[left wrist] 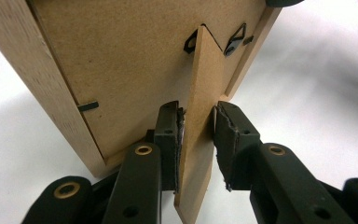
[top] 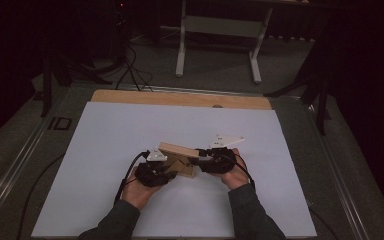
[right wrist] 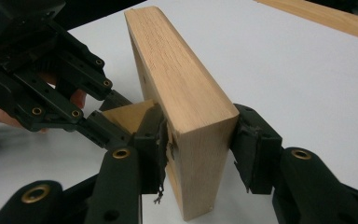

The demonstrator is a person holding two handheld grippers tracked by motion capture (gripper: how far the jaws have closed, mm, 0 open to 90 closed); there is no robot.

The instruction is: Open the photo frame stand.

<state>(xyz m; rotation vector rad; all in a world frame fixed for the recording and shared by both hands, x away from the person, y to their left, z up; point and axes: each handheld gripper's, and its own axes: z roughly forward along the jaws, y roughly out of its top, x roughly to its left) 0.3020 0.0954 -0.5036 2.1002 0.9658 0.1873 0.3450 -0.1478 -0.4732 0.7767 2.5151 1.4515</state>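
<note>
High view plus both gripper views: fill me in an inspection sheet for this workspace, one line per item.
Surface: white sheet on a table with a wooden strip along its far edge.
Job's things: wooden picture frame stood on edge, back panel facing the left gripper view; its fold-out stand leg is swung out.
Clutter: nothing seen.
Grippers: left gripper has the stand leg between its pads, one pad touching, a small gap at the other; right gripper is clamped across the frame's edge.
Cables: black cables trail from the grippers over the sheet.
Surroundings: dark room, white table legs and floor cables beyond.
</note>
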